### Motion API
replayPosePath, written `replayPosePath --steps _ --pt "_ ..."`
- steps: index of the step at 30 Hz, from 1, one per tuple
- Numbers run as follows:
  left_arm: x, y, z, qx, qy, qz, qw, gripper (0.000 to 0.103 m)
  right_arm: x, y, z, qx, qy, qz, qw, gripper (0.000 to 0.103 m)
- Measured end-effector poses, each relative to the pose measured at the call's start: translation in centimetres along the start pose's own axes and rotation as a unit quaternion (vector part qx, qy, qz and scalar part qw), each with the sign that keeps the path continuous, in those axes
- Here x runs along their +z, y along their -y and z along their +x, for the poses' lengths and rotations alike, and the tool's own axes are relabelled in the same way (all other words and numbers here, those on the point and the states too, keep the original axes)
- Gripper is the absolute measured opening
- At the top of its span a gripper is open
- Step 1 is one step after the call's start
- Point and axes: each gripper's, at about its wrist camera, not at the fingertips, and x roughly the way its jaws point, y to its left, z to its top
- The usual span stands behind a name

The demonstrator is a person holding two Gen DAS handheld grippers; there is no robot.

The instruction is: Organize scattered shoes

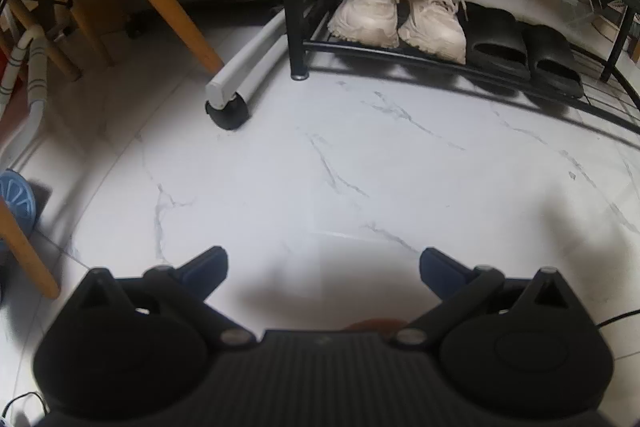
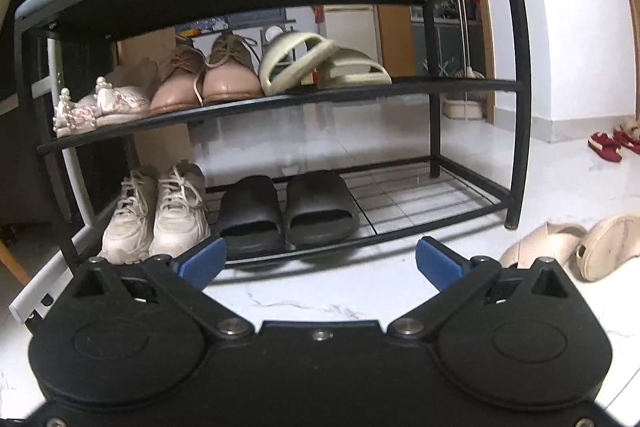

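- Beige slippers [image 2: 576, 247]: one pair lying loose on the marble floor [image 2: 320, 299], just right of the shoe rack [image 2: 516, 107]; one lies tilted.
- Red slippers [image 2: 610, 145]: on the floor farther off, near the wall.
- Rack, lower shelf: white sneakers [image 2: 156, 215] at left, black slides [image 2: 288, 215] beside them, right portion bare.
- Upper shelf: four pairs in a row.
- Right gripper [image 2: 320, 263]: jaws spread, holding nothing, facing the rack.
- Left gripper [image 1: 324, 269]: jaws spread, empty, above bare floor.

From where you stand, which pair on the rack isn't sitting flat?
The pale green slides on the upper shelf: one is tipped up, leaning on its mate. The white sneakers and black slides below rest flat.
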Motion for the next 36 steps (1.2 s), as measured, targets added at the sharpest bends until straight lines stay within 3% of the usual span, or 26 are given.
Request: replayPosePath --steps 12,36 --pt "-0.3 0.5 -0.2 0.02 0.016 0.016 0.9995 0.102 -0.2 -0.5 -0.2 0.006 -0.001 -0.006 1.0 0.103" --pt "-0.4 1.0 0.5 0.026 -0.015 0.024 0.9993 0.102 -1.5 -0.8 1.3 0.005 -0.044 -0.026 0.999 0.103"
